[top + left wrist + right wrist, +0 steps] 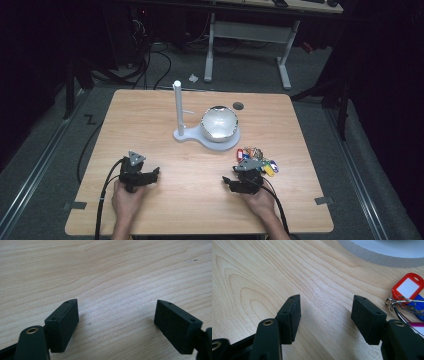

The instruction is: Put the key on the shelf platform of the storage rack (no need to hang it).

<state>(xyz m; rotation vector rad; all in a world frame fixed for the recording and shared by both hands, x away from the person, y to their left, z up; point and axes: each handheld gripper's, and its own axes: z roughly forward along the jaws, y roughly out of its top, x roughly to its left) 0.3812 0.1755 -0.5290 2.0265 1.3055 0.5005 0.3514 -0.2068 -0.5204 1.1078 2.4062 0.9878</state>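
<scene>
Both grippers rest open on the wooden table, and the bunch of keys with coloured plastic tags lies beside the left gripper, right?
Not quite. The bunch of keys with coloured plastic tags lies beside the right gripper, not the left gripper; the high view shows it. Both grippers do rest open on the wooden table.

pale matt wood-grain table point(105, 270), glossy plastic key tags point(408, 287), matt black hand-held gripper point(325, 315) pads

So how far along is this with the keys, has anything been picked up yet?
Nothing looks done yet. The bunch of keys still lies on the table, just ahead of the right gripper, whose jaws stand open and empty. The left gripper is open too, over bare wood. The white stand holds no keys. Grasping and moving them remain.
</scene>
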